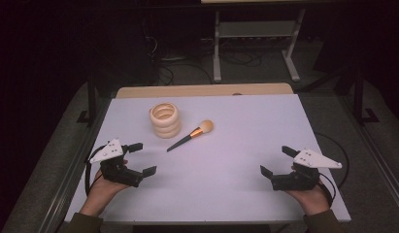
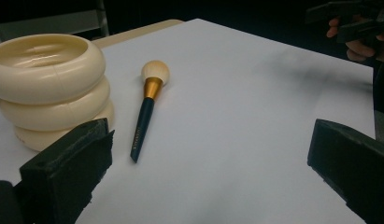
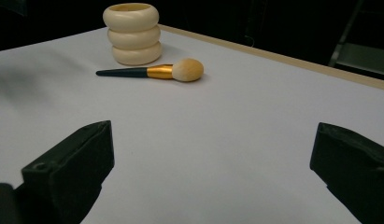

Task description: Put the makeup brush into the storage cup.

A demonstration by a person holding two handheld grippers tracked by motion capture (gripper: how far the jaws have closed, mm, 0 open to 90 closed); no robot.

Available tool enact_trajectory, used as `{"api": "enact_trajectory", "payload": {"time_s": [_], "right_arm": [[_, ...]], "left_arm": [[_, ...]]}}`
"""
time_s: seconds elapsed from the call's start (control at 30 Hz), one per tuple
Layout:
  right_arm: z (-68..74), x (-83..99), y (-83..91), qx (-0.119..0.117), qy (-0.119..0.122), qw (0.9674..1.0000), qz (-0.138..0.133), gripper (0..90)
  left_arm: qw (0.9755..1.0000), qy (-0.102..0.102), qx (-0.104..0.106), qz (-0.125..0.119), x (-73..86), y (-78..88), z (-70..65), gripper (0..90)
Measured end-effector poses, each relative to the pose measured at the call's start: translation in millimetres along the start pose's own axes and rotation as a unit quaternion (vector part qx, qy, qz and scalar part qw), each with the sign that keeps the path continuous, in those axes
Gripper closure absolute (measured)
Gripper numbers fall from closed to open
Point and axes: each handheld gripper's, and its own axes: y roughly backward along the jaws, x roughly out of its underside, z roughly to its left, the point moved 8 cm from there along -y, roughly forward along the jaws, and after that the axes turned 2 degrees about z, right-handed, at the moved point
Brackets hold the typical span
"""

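White table [image 1: 236, 160], two handheld grippers at its near edge, one per hand. Left gripper [image 1: 141, 158] sits at the near left, jaws spread wide, nothing between them. Right gripper [image 1: 277, 160] sits at the near right, jaws likewise parted and empty. Both are well apart from the objects. Makeup brush [image 1: 190, 136] lies flat toward the middle of the table's far half: dark handle, gold ferrule, pale rounded bristle head pointing away to the right, handle tip pointing back toward the left gripper. Just beside it, on its left, stands a cream ribbed holder [image 1: 165, 120], upright, shaped like three stacked rings, open at the top; its inside looks empty, though its bottom is hard to make out. Brush and holder are near each other without touching.
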Motion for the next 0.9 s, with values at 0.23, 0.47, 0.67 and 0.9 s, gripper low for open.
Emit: {"api": "enact_trajectory", "payload": {"time_s": [0.23, 0.47, 0.67, 0.9], "right_arm": [[2.6, -0.6, -2.1, -0.004, -0.001, 1.0000, 0.001, 0.0], [1.5, -1.9, -3.2, -0.003, -0.003, 1.0000, 0.003, 0.0], [1.1, -2.3, -3.4, -0.004, -0.004, 1.0000, 0.003, 0.0], [1.4, -3.5, -4.4, -0.005, 0.000, 1.0000, 0.001, 0.0]], "left_arm": [[1.0000, 0.000, 0.004, -0.003, -3.1, 0.2, 0.5, 0.0], [0.9999, -0.002, 0.008, -0.011, -9.6, -3.1, 0.5, 0.0], [0.9999, -0.007, 0.010, -0.010, -13.5, -6.2, -0.1, 0.0], [0.9998, -0.003, 0.011, -0.015, -15.4, -8.8, 1.5, 0.0]]}}
